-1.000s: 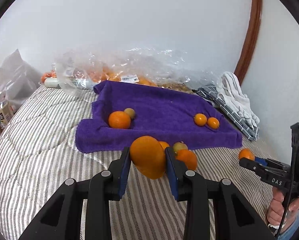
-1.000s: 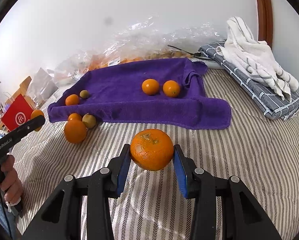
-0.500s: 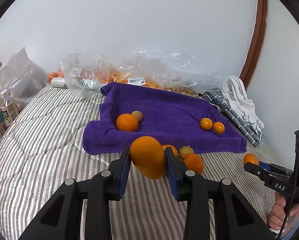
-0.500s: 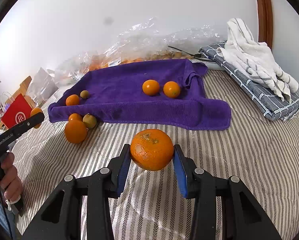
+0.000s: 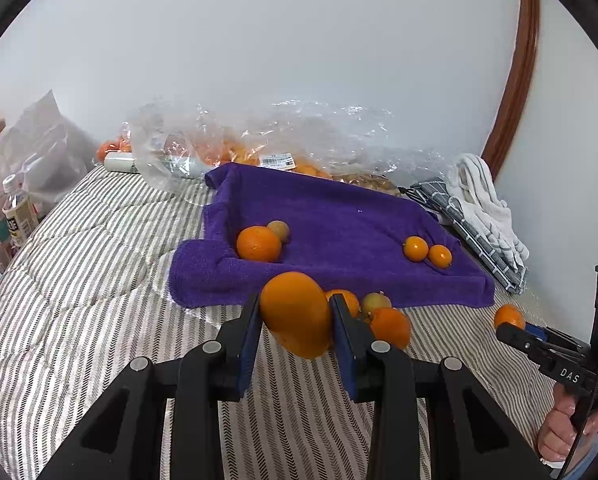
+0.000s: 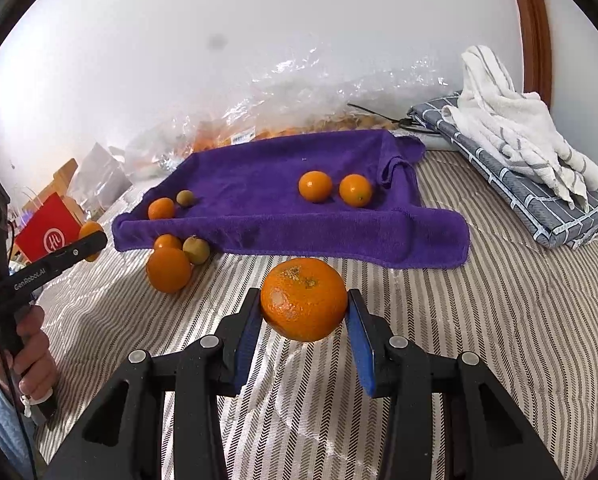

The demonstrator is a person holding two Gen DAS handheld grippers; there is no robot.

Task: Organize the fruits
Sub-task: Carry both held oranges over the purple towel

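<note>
My left gripper [image 5: 295,316] is shut on a smooth orange fruit [image 5: 295,320], held above the striped bedcover in front of the purple towel [image 5: 339,220]. My right gripper [image 6: 304,308] is shut on a large mandarin [image 6: 304,300], held above the bedcover before the same towel [image 6: 259,172]. On the towel lie an orange [image 5: 258,244] with a small greenish fruit [image 5: 279,230], and two small oranges [image 5: 415,248] [image 5: 440,256]. Off the towel's front edge lie two oranges [image 6: 168,269] [image 6: 167,242] and a greenish fruit [image 6: 196,250].
Clear plastic bags with more oranges [image 5: 259,148] lie along the wall behind the towel. Folded grey and white cloths [image 6: 519,148] lie at the right. Bottles [image 5: 17,208] and a red bag [image 6: 49,236] stand at the left edge of the bed.
My left gripper has drawn back and shifted left with its fruit, so the towel sits further right in view. The right gripper has held nearly still with the mandarin.
</note>
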